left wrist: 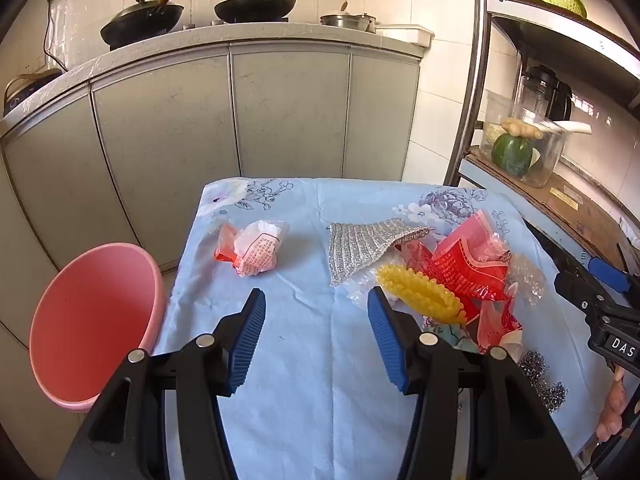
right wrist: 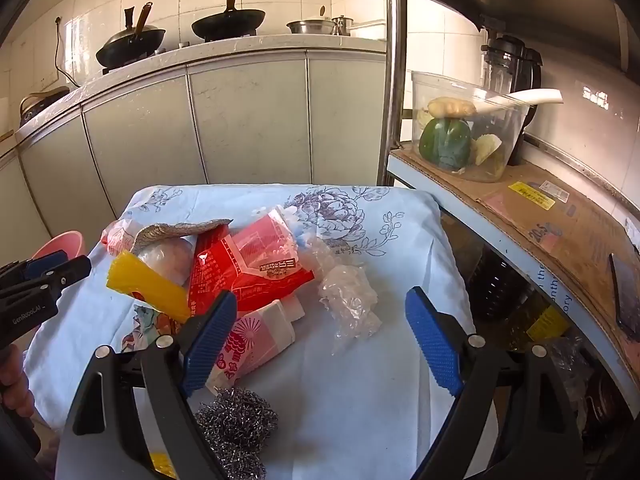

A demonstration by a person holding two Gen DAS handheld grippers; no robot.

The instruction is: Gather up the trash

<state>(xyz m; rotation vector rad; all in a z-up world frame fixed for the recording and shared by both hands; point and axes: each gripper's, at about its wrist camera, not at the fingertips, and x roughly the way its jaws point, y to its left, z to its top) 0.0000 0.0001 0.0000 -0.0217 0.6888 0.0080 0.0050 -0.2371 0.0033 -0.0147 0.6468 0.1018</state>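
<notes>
Trash lies on a table under a light blue flowered cloth (left wrist: 304, 360). My left gripper (left wrist: 316, 300) is open above bare cloth, nothing between its fingers. A crumpled white-and-orange wrapper (left wrist: 252, 252) lies just beyond it. To its right is a pile: silver mesh cloth (left wrist: 360, 244), yellow knobbly brush (left wrist: 420, 294), red wrapper (left wrist: 468, 268). My right gripper (right wrist: 322, 300) is wide open over the pile's near side. Crumpled clear plastic (right wrist: 348, 300) lies on the cloth between and beyond its fingertips, untouched. A pink-and-white packet (right wrist: 256, 340) sits by its left finger, and steel wool (right wrist: 236, 416) lies under it.
A pink bin (left wrist: 92, 320) stands on the floor left of the table. Grey cabinets (left wrist: 280, 112) with woks on the counter lie behind. A metal shelf (right wrist: 520, 208) with a clear tub of vegetables (right wrist: 460, 136) borders the table's right edge. Each gripper shows in the other's view.
</notes>
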